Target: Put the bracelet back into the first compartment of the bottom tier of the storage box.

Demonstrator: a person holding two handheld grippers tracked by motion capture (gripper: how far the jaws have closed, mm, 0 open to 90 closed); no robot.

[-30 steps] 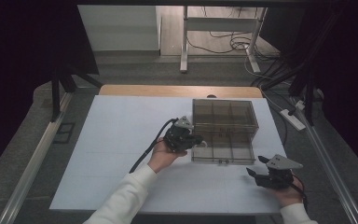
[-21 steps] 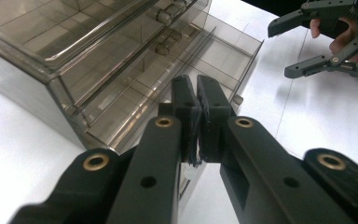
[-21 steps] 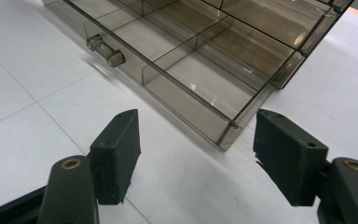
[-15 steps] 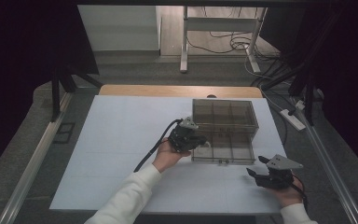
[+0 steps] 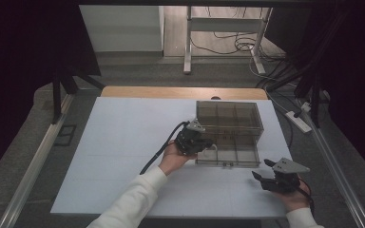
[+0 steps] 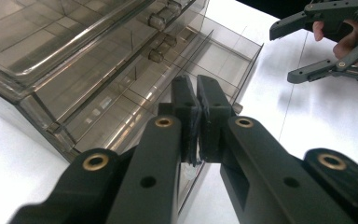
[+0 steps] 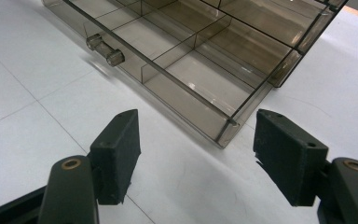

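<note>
A smoky clear drawer box (image 5: 228, 114) stands on the white table (image 5: 123, 142), with its lower drawer (image 5: 235, 151) pulled out toward me. My left gripper (image 5: 210, 142) is at the drawer's left side. In the left gripper view its jaws (image 6: 196, 88) are pressed together above the drawer's compartments (image 6: 121, 93); whether they pinch the thin wall I cannot tell. My right gripper (image 5: 260, 168) rests near the table's front right, open and holding nothing. In the right gripper view (image 7: 196, 126) the drawer's front corner (image 7: 226, 128) lies just ahead of its jaws, with a clear handle (image 7: 105, 49) farther off.
The wooden table edge (image 5: 180, 92) runs along the back. A power strip (image 5: 298, 121) lies on the floor to the right, and metal legs and cables (image 5: 237, 45) stand beyond the table. White table surface stretches left of the box.
My left gripper has edged slightly to the right, toward the open drawer. The right gripper has stayed in place.
</note>
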